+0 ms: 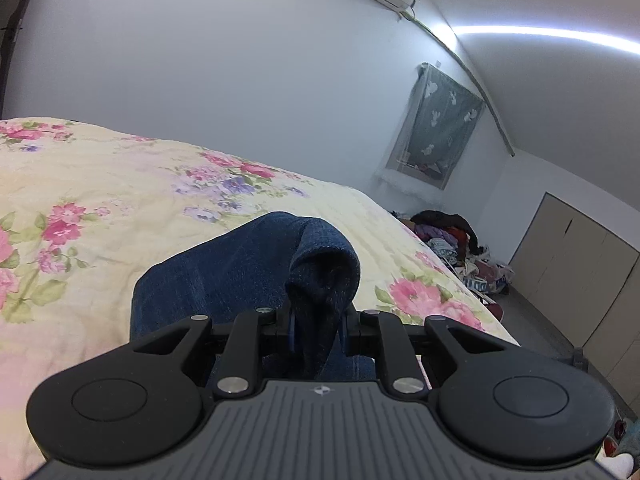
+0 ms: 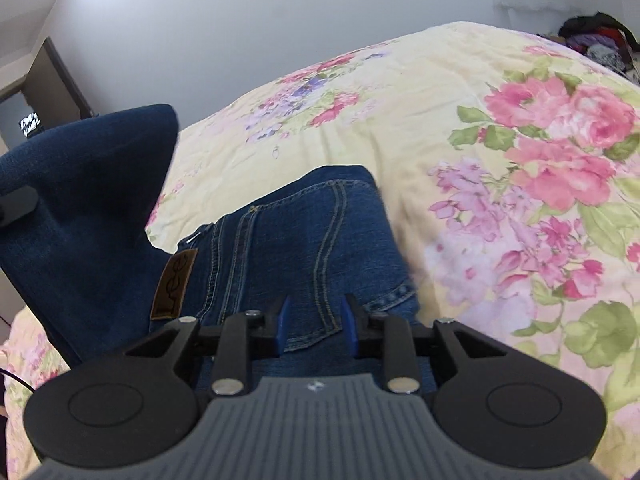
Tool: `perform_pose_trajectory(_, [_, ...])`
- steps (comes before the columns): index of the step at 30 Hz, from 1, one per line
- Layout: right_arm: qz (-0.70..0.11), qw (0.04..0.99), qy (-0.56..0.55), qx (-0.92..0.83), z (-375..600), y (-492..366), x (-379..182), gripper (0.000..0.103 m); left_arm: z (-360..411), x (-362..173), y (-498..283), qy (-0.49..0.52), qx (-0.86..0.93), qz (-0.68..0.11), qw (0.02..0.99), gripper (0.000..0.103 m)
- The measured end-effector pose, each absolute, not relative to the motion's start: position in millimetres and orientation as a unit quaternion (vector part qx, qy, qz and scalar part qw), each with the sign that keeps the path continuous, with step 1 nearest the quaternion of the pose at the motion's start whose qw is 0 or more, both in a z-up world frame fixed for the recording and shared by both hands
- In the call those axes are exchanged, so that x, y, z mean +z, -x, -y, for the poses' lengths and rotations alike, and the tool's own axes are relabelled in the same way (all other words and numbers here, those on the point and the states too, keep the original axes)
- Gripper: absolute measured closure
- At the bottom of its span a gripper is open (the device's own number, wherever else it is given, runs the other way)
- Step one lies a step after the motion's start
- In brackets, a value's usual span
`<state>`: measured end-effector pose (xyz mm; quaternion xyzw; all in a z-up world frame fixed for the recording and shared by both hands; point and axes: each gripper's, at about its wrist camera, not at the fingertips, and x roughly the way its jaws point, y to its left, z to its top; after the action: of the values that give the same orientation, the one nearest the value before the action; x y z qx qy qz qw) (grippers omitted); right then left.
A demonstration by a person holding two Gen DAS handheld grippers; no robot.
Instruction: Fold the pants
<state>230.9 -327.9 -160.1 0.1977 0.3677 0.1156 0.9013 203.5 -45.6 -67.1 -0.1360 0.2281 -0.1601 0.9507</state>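
jeans (image 2: 304, 240): dark blue denim, tan stitching | patch (image 2: 173, 285): brown (dark lettering) | quilt (image 1: 100, 184): pale yellow, pink/purple flowers, green leaves | pads (image 2: 283, 322): blue | grippers (image 2: 315, 324): black, grey ribbed body | wall (image 1: 200, 40): white

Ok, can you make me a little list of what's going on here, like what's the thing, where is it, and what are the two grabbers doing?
thing: blue jeans with a brown label
where: on a bed with a flowery bedspread
left gripper: shut on a bunched-up fold of the jeans, lifted off the bed
right gripper: jeans between its blue fingers, grip unclear
also: pile of clothes on the floor past the bed
folding: not finished
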Motion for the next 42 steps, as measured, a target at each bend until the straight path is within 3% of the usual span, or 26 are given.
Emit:
perform_pose_trajectory(12, [-0.364,0.886,-0.268,0.102,370,-227,-163,0.077,134,-97,-186,-0.017,-0.197,-0.236,0.951,0.082])
perform_pose_trajectory(16, [-0.366,0.819,-0.421,0.132,406,-238,-173,0.07,147,-112,-179,-0.067,-0.202,-0.241,0.947,0.082])
perform_pose_trajectory(18, [-0.375,0.779,-0.476,0.162,416,-250,-179,0.059,158,-120,-174,-0.099,-0.202,-0.238,0.945,0.082])
perform_pose_trajectory(20, [-0.398,0.751,-0.495,0.181,418,-267,-181,0.041,167,-128,-167,-0.123,-0.197,-0.234,0.944,0.082])
perform_pose_trajectory(29, [-0.488,0.684,-0.494,0.223,406,-349,-195,0.038,179,-134,-158,-0.16,-0.194,-0.232,0.94,0.082])
perform_pose_trajectory(30, [-0.497,0.674,-0.497,0.229,402,-355,-200,0.04,181,-133,-156,-0.168,-0.193,-0.231,0.939,0.082])
perform_pose_trajectory(31, [-0.501,0.668,-0.498,0.234,400,-359,-203,0.051,182,-133,-157,-0.177,-0.192,-0.23,0.938,0.082])
perform_pose_trajectory(32, [-0.501,0.669,-0.495,0.238,398,-362,-200,0.069,184,-131,-155,-0.185,-0.187,-0.225,0.938,0.082])
perform_pose_trajectory(35, [-0.489,0.706,-0.443,0.257,388,-368,-173,0.085,190,-118,-150,-0.191,-0.164,-0.208,0.945,0.082])
perform_pose_trajectory(42, [-0.432,0.745,-0.401,0.311,398,-373,-115,0.089,218,-94,-142,-0.221,-0.163,-0.182,0.944,0.082])
